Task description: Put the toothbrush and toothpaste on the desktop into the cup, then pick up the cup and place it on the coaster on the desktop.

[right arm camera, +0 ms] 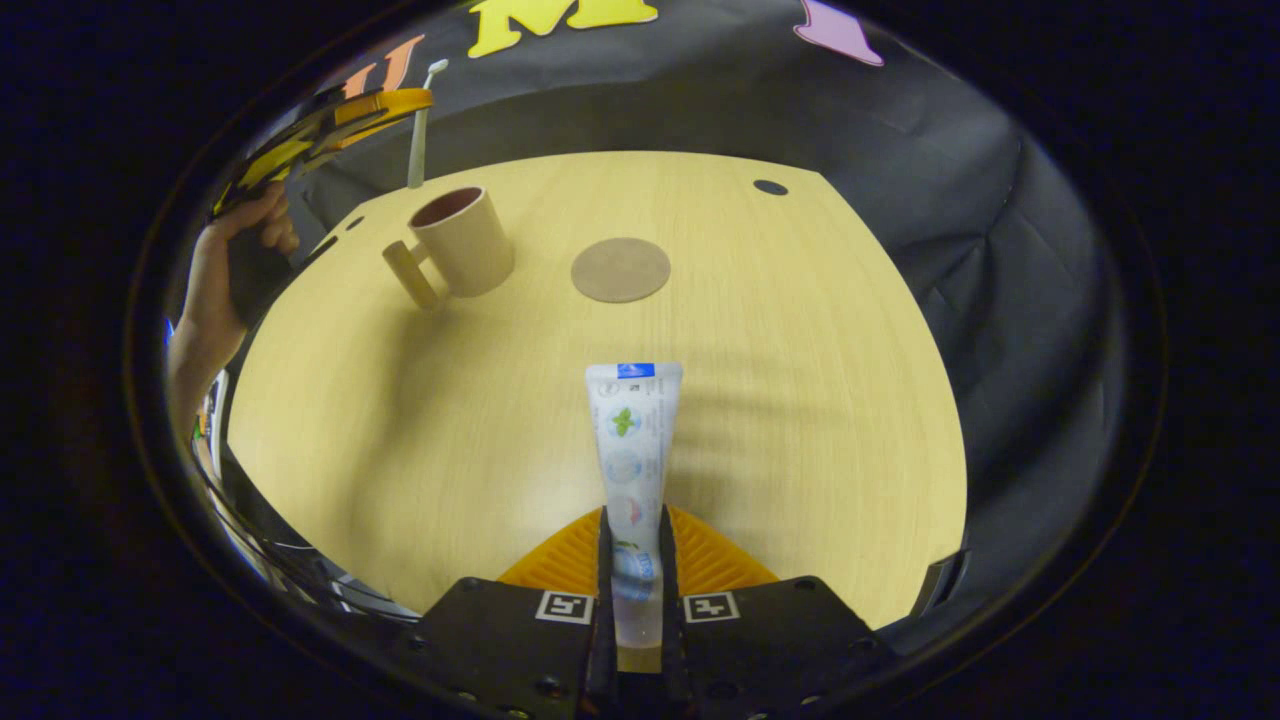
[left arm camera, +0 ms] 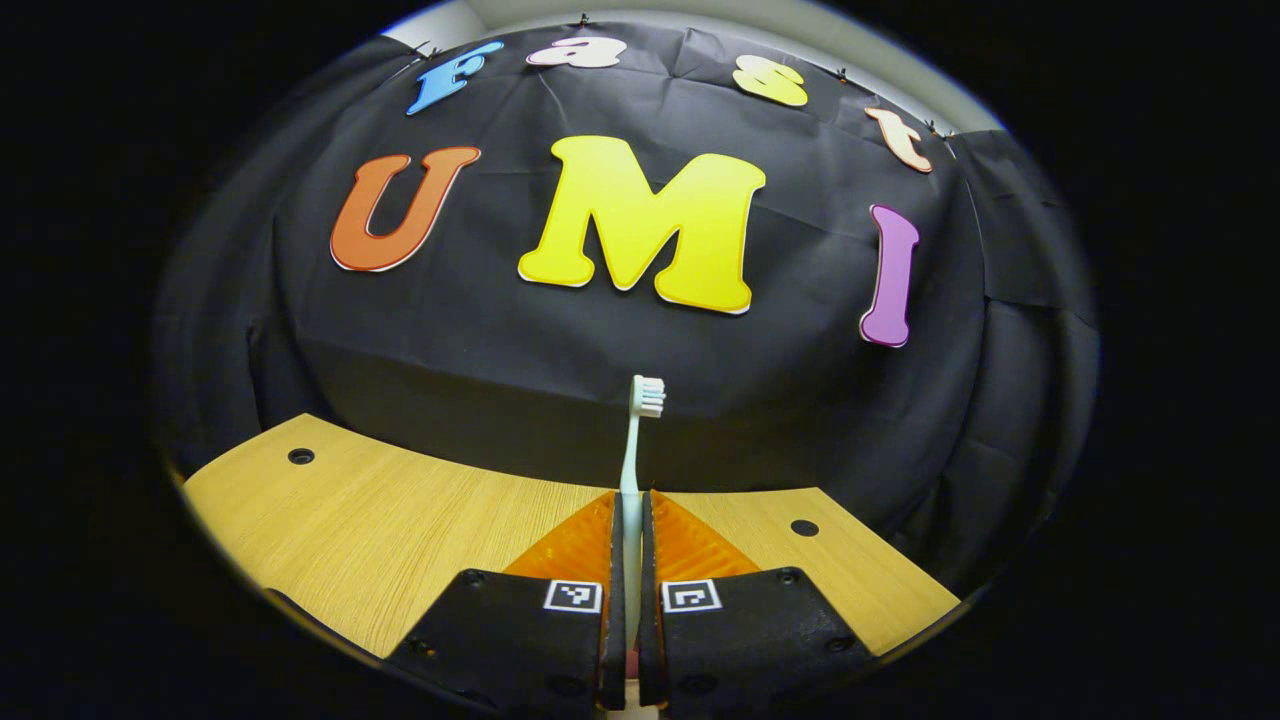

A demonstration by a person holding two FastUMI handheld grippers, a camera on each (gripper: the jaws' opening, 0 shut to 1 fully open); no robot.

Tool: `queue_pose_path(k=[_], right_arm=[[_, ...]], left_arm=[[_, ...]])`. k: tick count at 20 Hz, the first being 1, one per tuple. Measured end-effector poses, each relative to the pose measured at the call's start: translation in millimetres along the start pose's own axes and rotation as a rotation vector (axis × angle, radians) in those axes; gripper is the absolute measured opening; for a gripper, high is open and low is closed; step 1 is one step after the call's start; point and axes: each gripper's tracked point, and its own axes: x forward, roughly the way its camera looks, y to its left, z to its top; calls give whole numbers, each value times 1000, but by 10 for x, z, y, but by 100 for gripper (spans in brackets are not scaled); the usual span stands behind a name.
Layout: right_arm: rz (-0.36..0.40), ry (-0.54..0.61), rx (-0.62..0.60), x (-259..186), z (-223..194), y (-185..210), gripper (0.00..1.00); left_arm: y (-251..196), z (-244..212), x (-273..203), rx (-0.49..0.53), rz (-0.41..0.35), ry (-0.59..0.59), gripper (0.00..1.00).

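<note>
My left gripper [left arm camera: 631, 560] is clamped on the one toothbrush [left arm camera: 634, 455], bristles up, above the desktop [left arm camera: 400, 520]. My right gripper [right arm camera: 635, 570] pinches the single toothpaste [right arm camera: 630, 440] tube, lifted over the wood. Beyond it — one cup [right arm camera: 462, 240], empty, handle toward me, and one coaster [right arm camera: 620, 269] just beside it.

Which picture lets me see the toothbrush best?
The left gripper view: the toothbrush stands big and upright, pinched between that gripper's fingers. In the right gripper view it is tiny and far off, above the cup.

Bright overhead light, soft shadows, fisheye-warped edges.
</note>
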Motion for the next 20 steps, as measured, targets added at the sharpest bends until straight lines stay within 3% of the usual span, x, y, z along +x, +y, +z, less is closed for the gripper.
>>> queue_pose_path(k=[7,13,16,17,18,20], right_arm=[[0,6,1,9,-13,-62,18],[6,12,4,51,-54,-58,18],[11,-17,-9,8,-20,-66,18],[17,-27,-9,-15,0,-61,18],[24,-39,-9,-67,28,-53,18],[38,-68,-20,-160,109,-37,18]], left_arm=[[-36,-165,53,32,-7,-4,11],[-15,-251,-74,45,8,6,23],[32,-136,-179,55,35,-22,74],[42,-85,-245,64,44,-36,96],[65,-12,-314,71,54,-51,100],[124,115,-439,77,64,-67,98]])
